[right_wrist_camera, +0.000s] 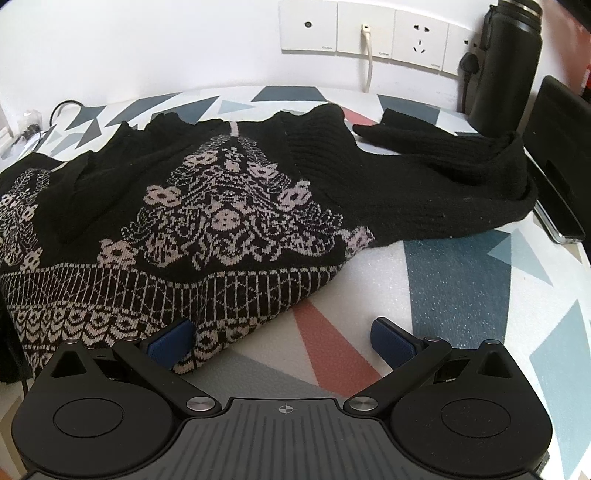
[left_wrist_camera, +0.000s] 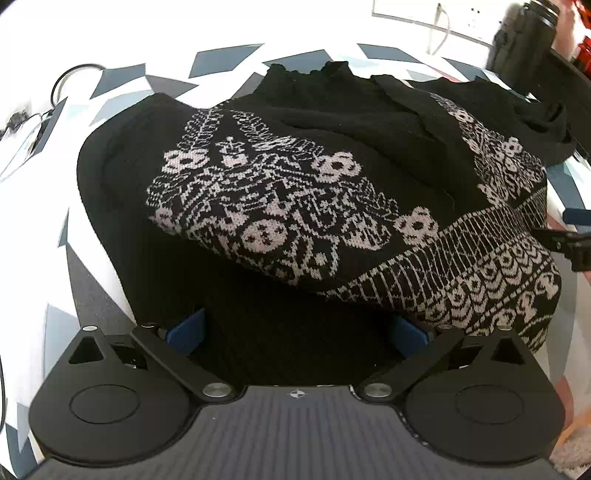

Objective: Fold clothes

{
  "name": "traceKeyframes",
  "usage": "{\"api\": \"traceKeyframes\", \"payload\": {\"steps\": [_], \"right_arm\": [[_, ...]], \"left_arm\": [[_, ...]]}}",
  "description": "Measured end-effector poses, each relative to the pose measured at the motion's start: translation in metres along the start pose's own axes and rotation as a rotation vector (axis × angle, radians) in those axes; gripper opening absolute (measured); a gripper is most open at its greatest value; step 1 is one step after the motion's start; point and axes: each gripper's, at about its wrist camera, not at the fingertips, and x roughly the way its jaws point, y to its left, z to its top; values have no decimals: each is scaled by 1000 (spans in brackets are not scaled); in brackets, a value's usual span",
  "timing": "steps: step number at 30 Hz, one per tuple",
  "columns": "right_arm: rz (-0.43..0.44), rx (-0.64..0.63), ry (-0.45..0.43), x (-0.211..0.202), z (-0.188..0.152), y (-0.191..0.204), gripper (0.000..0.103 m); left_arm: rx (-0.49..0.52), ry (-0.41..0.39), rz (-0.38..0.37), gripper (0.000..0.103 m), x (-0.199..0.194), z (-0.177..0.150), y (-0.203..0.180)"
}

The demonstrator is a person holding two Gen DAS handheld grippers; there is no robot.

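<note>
A black knit sweater with a white pattern (left_wrist_camera: 295, 192) lies partly folded on the table with a geometric cloth (left_wrist_camera: 92, 266). My left gripper (left_wrist_camera: 295, 330) is open, its blue pads on either side of black sweater fabric at the near edge. In the right wrist view the sweater (right_wrist_camera: 207, 221) fills the left and middle, with one black sleeve (right_wrist_camera: 443, 173) stretched out to the right. My right gripper (right_wrist_camera: 282, 341) is open at the sweater's patterned hem corner; its left pad (right_wrist_camera: 171, 343) touches the hem, its right pad (right_wrist_camera: 393, 341) is over bare cloth. The right gripper's tip shows at the left wrist view's right edge (left_wrist_camera: 569, 236).
A black bottle (right_wrist_camera: 509, 55) stands at the back right by wall sockets (right_wrist_camera: 369, 33) with a white cable. A dark flat device (right_wrist_camera: 557, 155) lies at the right edge. Cables (right_wrist_camera: 55, 114) lie at the back left. Bare tablecloth (right_wrist_camera: 461, 288) is to the sweater's right.
</note>
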Motion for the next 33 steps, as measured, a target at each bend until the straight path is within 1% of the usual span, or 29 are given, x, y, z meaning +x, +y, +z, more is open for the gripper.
{"api": "traceKeyframes", "payload": {"steps": [4, 7, 9, 11, 14, 17, 19, 23, 26, 29, 31, 33], "right_arm": [[-14, 21, 4, 1, 1, 2, 102], [-25, 33, 16, 1, 2, 3, 102], [-29, 37, 24, 1, 2, 3, 102], [-32, 42, 33, 1, 4, 3, 102], [-36, 50, 50, 2, 6, 4, 102], [-34, 63, 54, 1, 6, 4, 102], [-26, 86, 57, 0, 6, 2, 102], [17, 142, 46, -12, 1, 3, 102], [35, 129, 31, -22, -3, 8, 102], [48, 106, 26, -29, -6, 14, 102], [44, 100, 22, -32, -8, 15, 102], [47, 107, 21, -34, -10, 14, 102]], "left_arm": [[28, -9, -18, 103, 0, 0, 1], [44, -8, -50, 103, -2, -1, 5], [44, -25, -80, 99, -6, -4, 12], [21, -53, -124, 91, -13, -9, 25], [-44, -78, -195, 83, -22, -14, 47], [-95, -70, -250, 82, -27, -18, 66], [-92, -60, -268, 82, -29, -20, 70], [-38, -56, -267, 82, -27, -20, 62], [-21, -57, -249, 82, -24, -15, 55], [-16, -29, -228, 82, -25, -13, 51], [-18, -2, -244, 82, -30, -13, 51], [-9, 10, -284, 82, -37, -15, 50]]}}
